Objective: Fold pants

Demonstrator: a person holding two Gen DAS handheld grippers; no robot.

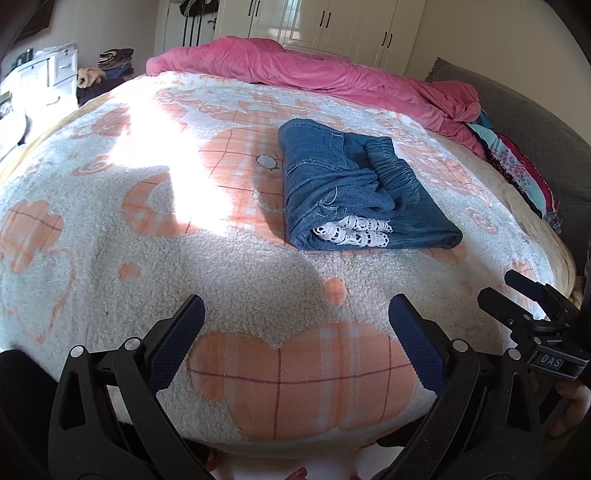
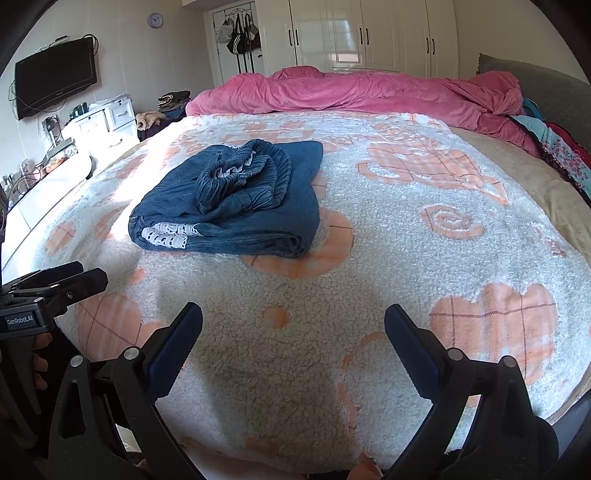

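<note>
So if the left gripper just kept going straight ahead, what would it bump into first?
Probably the fleecy blanket. The left gripper is open and points across the bed, with the folded jeans farther on and a bit right of its line, though depth is hard to judge.

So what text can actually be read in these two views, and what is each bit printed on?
"DAS": white letters on the body of the right gripper, seen from the left wrist view.
"GenRobot.AI": label on the body of the left gripper, seen from the right wrist view.
Wall clock: numerals too small to read.
TV: any logo too small to read.
Folded pants: no text visible.
</note>
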